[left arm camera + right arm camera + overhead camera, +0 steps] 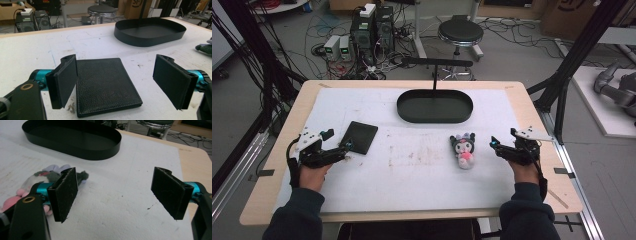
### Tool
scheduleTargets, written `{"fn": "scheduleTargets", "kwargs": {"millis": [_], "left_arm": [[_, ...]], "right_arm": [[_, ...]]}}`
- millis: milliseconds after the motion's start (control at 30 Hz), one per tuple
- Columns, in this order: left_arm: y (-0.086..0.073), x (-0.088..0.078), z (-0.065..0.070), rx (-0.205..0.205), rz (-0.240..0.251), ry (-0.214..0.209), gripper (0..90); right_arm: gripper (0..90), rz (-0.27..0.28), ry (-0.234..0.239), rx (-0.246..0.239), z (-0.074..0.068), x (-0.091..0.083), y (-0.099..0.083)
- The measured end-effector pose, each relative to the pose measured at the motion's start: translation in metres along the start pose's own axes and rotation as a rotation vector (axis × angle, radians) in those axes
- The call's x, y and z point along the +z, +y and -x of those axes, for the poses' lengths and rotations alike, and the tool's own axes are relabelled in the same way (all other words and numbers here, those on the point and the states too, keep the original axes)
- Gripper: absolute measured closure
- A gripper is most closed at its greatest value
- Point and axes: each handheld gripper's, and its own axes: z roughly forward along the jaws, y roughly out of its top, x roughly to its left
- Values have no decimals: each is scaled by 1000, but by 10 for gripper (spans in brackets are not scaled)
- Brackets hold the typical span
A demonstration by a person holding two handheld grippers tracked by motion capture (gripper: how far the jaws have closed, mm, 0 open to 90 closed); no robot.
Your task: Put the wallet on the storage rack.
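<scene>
Black leather wallet (106, 86) lies flat on the white mat (422, 175), left of centre. My left gripper (115, 80) sits just behind it, jaws wide apart, nothing clamped. Plush toy (463, 150) lies right of centre; right gripper (113, 193) beside it, jaws likewise apart. Black oval tray (404, 107) at far edge.

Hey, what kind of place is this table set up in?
Probably a robotics lab or workshop: desktop computers and tangled cables on the floor, a stool, black frame posts beside the table.
</scene>
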Motion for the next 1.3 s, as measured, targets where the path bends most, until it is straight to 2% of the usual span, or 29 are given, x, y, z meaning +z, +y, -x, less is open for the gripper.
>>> {"fn": "scheduleTargets", "kwargs": {"millis": [167, 333, 400, 567, 633, 667, 733, 767, 800, 867, 900, 967, 1033, 1067, 1100, 1133, 1200, 1300], "left_arm": [[-1, 2, 0, -11, -2, -1, 203], [-1, 6, 0, -15, -4, 5, 203], [0, 9, 0, -18, -1, 17, 203], [7, 15, 1, -23, 11, 39, 191], [9, 17, 0, -21, 1, 49, 186], [9, 19, -1, -22, -21, 72, 186], [8, 20, -3, -26, -40, 78, 186], [6, 23, -7, -41, -74, 60, 220], [6, 23, -7, -41, -74, 60, 248], [3, 28, -13, -51, -110, 63, 257], [2, 33, -20, -65, -140, 75, 281], [1, 36, -24, -73, -153, 79, 297], [-3, 41, -29, -89, -195, 78, 346], [-7, 47, -33, -109, -234, 72, 364], [-10, 49, -35, -120, -258, 68, 368], [-10, 49, -35, -120, -258, 68, 368], [-14, 54, -36, -139, -313, 71, 368], [-14, 55, -36, -132, -317, 64, 397]], "right_arm": [[218, 15, -7, 28, 2, -1, 0], [218, 15, -45, 33, 0, 5, 3], [219, 24, -58, 53, 0, 8, 7], [219, 2, -27, 38, -1, 11, 7], [219, 1, -12, 22, -2, 10, 6], [219, 5, 0, 4, -4, 8, 6], [219, 5, 7, -6, -4, 7, 6], [219, 7, 18, -28, -6, 5, 6], [219, 4, 21, -34, -7, 5, 6], [220, 1, 25, -36, -8, 4, 5], [220, -2, 22, -42, -9, 4, 5], [220, -3, 22, -42, -9, 4, 5], [221, -6, 25, -35, -8, 3, 4], [225, -7, 25, -37, -8, 3, 4], [230, -9, 26, -37, -8, 2, 3], [230, -9, 26, -37, -8, 2, 3], [231, -12, 24, -34, -7, 0, 2], [231, -11, 20, -37, -6, 0, 1]]}}
